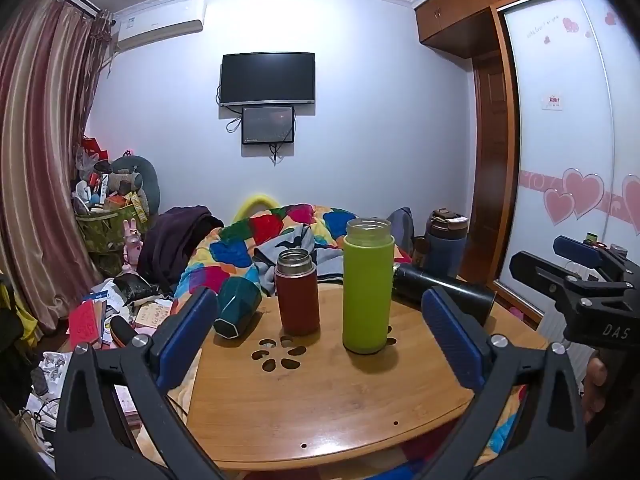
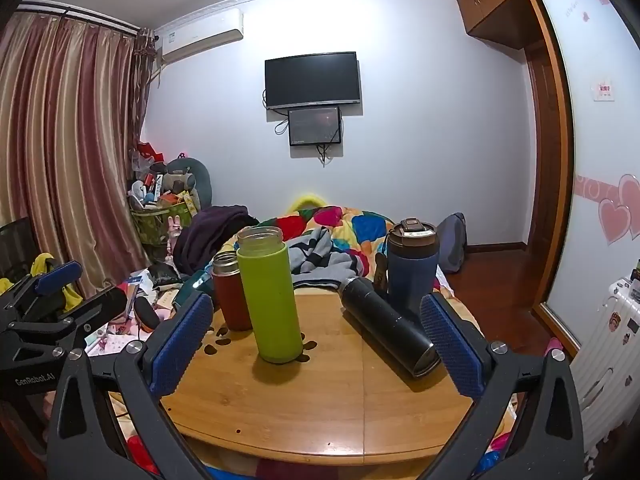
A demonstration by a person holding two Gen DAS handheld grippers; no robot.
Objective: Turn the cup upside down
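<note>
A lime green cup point(image 1: 368, 288) point(image 2: 270, 298) stands upright and open-topped on the round wooden table point(image 1: 320, 400) point(image 2: 340, 400). A dark red cup point(image 1: 298, 292) point(image 2: 230, 292) stands upright left of it. A dark teal cup point(image 1: 236, 306) lies on its side at the table's left edge. A black bottle point(image 1: 444, 290) point(image 2: 386, 326) lies on its side at the right. My left gripper point(image 1: 320, 336) is open and empty, short of the cups. My right gripper point(image 2: 316, 344) is open and empty, with the green cup and black bottle ahead between its fingers.
A dark blue tumbler with a brown lid point(image 2: 412, 268) point(image 1: 446, 246) stands at the table's far right. A colourful quilt point(image 1: 280, 236) lies on the bed behind. Clutter point(image 1: 100, 320) covers the floor on the left. A wardrobe point(image 1: 560, 140) stands on the right.
</note>
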